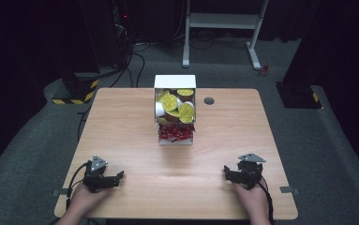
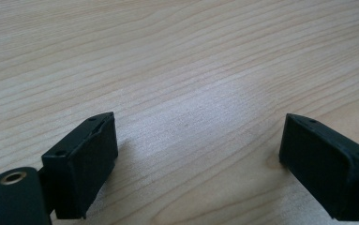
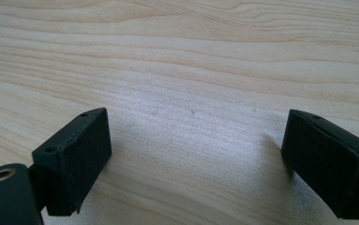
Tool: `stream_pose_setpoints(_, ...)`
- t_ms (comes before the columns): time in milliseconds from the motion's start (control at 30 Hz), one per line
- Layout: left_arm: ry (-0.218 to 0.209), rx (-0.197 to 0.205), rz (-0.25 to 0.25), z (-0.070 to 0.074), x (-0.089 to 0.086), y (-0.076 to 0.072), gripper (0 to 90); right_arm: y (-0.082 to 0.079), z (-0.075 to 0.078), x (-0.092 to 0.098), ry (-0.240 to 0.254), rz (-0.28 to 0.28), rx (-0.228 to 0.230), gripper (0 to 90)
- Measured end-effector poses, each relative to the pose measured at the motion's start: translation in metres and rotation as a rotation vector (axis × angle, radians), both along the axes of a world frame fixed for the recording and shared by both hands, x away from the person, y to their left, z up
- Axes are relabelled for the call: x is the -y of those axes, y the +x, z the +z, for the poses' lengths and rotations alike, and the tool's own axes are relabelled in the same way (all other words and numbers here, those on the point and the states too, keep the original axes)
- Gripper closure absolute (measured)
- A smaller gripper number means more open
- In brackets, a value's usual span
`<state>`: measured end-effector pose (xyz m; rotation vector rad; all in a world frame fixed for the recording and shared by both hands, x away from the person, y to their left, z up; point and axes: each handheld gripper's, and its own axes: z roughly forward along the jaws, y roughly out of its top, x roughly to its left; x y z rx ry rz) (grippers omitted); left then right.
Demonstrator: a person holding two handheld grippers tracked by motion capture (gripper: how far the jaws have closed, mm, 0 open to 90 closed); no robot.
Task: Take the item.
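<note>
White box sits well beyond both tongs.

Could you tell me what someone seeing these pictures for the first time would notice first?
Probably the white box at the table's far middle, holding yellow-lidded cups above a section of red packets. Next, the left gripper and right gripper, both open at the near edge.
</note>
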<state>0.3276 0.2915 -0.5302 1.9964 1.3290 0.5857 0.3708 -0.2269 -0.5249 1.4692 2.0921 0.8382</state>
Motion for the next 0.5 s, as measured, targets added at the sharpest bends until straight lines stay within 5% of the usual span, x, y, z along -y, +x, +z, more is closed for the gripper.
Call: stream_pose_setpoints(500, 0.003, 0.005, 0.077, 0.000, 0.008, 0.013, 14.3, 0.001, 0.000, 0.000, 0.003, 0.013, -0.002, 8.0)
